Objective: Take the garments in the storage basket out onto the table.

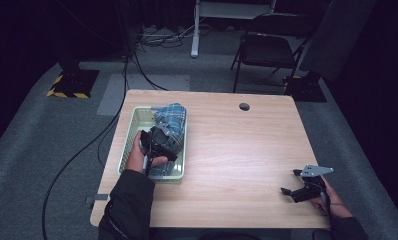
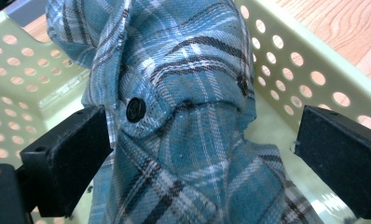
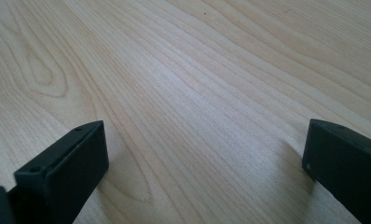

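Note:
A blue plaid shirt (image 1: 171, 117) lies bunched in a pale green perforated basket (image 1: 132, 125) on the left part of the wooden table (image 1: 237, 150). My left gripper (image 1: 159, 140) is down in the basket over the shirt. In the left gripper view the shirt (image 2: 188, 116), with a black button showing, stands between the wide-apart jaws of my open left gripper (image 2: 202, 154), and the basket wall (image 2: 286, 56) rises behind. My right gripper (image 1: 292, 187) rests low near the table's front right corner. It is open (image 3: 204, 163) over bare wood (image 3: 174, 70).
A round cable hole (image 1: 244, 106) sits near the table's far edge. Behind the table stand a black folding chair (image 1: 267, 50) and a white desk leg (image 1: 195, 35). Cables (image 1: 112, 120) trail over the grey floor at the left.

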Available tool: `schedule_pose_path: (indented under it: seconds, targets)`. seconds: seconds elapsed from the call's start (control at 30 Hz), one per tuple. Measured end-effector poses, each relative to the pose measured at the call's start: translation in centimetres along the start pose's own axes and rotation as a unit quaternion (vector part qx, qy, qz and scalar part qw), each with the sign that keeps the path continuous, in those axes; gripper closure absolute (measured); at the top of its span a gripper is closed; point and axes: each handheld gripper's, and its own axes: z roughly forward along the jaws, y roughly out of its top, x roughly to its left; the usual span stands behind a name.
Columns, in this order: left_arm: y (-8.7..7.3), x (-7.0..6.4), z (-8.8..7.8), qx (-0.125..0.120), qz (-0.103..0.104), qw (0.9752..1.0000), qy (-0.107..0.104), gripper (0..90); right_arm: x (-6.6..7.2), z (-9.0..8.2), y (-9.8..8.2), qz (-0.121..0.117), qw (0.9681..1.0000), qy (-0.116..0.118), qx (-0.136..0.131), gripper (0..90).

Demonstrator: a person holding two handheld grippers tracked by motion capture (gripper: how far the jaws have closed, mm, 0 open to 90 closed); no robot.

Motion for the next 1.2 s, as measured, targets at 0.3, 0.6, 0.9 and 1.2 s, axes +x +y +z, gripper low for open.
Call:
schedule_pose_path:
  seconds: [0.3, 0.6, 0.9, 1.2]
  targets:
    - [0.2, 0.4, 1.2, 0.012, -0.012, 0.9999, 0.004, 2.5, 0.0, 0.0, 0.0, 0.000, 1.0000, 0.000, 0.000, 0.2]
    - [0.2, 0.9, 2.7, 0.033, -0.030, 0.9989, 0.013, 2.4, 0.0, 0.0, 0.0, 0.000, 1.0000, 0.000, 0.000, 0.2]
    - [0.5, 1.1, 3.8, 0.059, -0.029, 0.9978, 0.013, 3.2, 0.0, 0.0, 0.0, 0.000, 1.0000, 0.000, 0.000, 0.2]
    - [0.5, 1.3, 4.7, 0.085, -0.032, 0.9959, 0.000, 3.5, 0.0, 0.0, 0.0, 0.000, 1.0000, 0.000, 0.000, 0.2]
